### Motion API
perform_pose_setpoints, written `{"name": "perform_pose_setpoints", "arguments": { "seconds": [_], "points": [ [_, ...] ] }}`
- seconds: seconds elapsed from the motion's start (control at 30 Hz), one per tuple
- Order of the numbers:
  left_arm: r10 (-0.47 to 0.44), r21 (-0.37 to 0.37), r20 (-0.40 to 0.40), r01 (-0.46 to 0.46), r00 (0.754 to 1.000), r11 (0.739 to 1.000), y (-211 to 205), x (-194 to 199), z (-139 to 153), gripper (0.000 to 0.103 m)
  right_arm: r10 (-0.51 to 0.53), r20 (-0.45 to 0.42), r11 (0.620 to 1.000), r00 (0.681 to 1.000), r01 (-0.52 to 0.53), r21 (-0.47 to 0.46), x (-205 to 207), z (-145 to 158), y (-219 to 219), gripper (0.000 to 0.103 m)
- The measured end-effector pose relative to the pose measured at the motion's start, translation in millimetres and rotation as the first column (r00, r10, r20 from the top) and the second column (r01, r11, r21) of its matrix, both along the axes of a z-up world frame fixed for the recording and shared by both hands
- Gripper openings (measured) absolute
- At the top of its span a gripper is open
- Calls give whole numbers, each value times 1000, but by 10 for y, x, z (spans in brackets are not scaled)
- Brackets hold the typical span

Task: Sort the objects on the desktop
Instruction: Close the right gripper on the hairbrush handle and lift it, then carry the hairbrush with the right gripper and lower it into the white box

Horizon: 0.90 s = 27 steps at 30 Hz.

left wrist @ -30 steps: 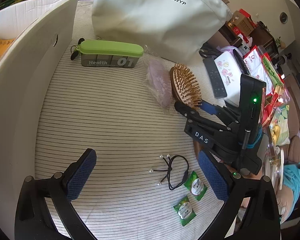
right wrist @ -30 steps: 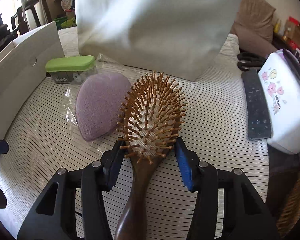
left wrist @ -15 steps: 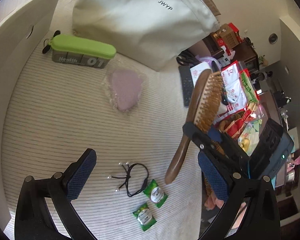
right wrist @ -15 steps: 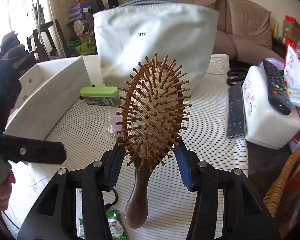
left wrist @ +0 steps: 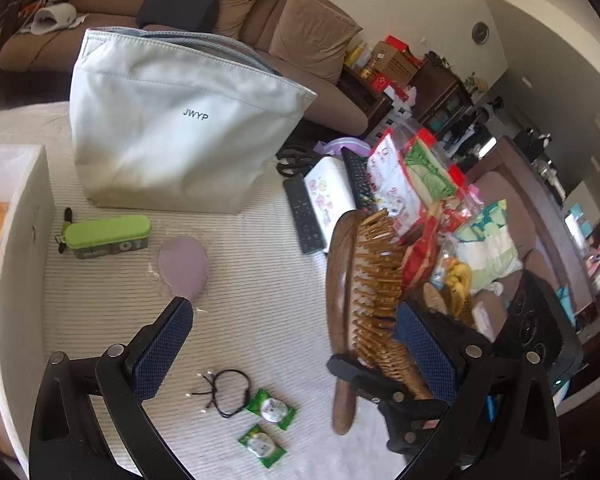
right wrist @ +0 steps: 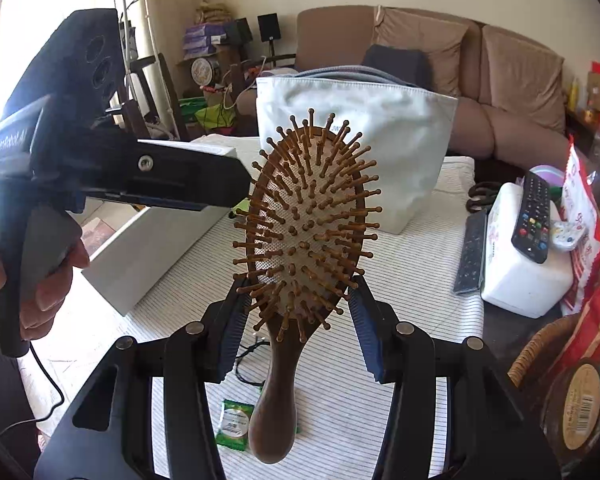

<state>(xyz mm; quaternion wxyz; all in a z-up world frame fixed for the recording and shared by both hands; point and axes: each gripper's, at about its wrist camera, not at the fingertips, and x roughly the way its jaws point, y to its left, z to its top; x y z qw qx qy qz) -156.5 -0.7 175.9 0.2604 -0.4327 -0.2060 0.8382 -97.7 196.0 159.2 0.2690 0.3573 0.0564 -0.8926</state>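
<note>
Striped white tablecloth (left wrist: 260, 312) is sitting below. Right gripper (right wrist: 298, 332) is pinching the oval wooden bristle hairbrush (right wrist: 306, 232) upright; left gripper (left wrist: 296, 344) is hanging spread wide.

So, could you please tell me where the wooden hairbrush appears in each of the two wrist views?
Left wrist: wooden hairbrush right of centre, seen edge-on, bristles facing right, lifted off the cloth.
Right wrist: hairbrush at centre, bristles facing the camera, clamped in the right gripper.
Shared landmark: the pale bag behind it.
</note>
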Motion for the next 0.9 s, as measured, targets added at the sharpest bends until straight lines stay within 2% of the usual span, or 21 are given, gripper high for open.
{"name": "perform_pose_setpoints", "arguments": {
  "seconds": [0.07, 0.2, 0.23, 0.27, 0.3, 0.37, 0.5, 0.6, 0.67, 0.73, 0.83, 0.9],
  "points": [
    [2, 30, 13, -2, 1000, 1000, -34, 58, 30, 103, 30, 2, 1000, 1000, -30, -8, 109, 64, -70, 47],
    [-20, 4, 1, 20, 1000, 1000, -27, 241, 114, 103, 95, -10, 995, 995, -95, 20, 345, 217, -301, 47],
    [-16, 12, -8, 16, 1000, 1000, -52, 302, 151, 100, 112, -15, 993, 994, -112, 27, 404, 258, -359, 47],
    [-10, 37, -13, 10, 1000, 999, -99, 350, 188, 89, 125, -22, 992, 992, -124, 36, 465, 294, -418, 47],
    [-11, 78, -8, 11, 1000, 997, -154, 388, 214, 67, 136, -27, 990, 990, -135, 43, 528, 329, -473, 47],
    [-28, 166, 26, 23, 999, 986, -249, 452, 242, 46, 155, -28, 987, 987, -154, 47, 618, 388, -574, 46],
    [6, 221, 45, -15, 999, 975, -437, 636, 373, 43, 175, -38, 984, 984, -173, 31, 755, 506, -691, 43],
    [41, 276, 85, -63, 996, 959, -622, 736, 419, 43, 163, -27, 987, 986, -163, 10, 826, 597, -741, 49],
    [61, 300, 111, -91, 992, 950, -750, 794, 415, 43, 166, -21, 986, 986, -167, -22, 882, 654, -743, 54],
    [91, 332, 132, -130, 987, 934, -902, 855, 402, 43, 146, -10, 989, 989, -146, -25, 926, 658, -733, 74],
    [111, 349, 137, -153, 984, 924, -1092, 939, 419, 43, 145, 8, 989, 989, -144, -21, 1009, 618, -729, 75],
    [114, 340, 125, -151, 985, 928, -1198, 993, 469, 43, 150, 28, 989, 988, -151, 4, 1035, 598, -760, 75]
  ]
}}
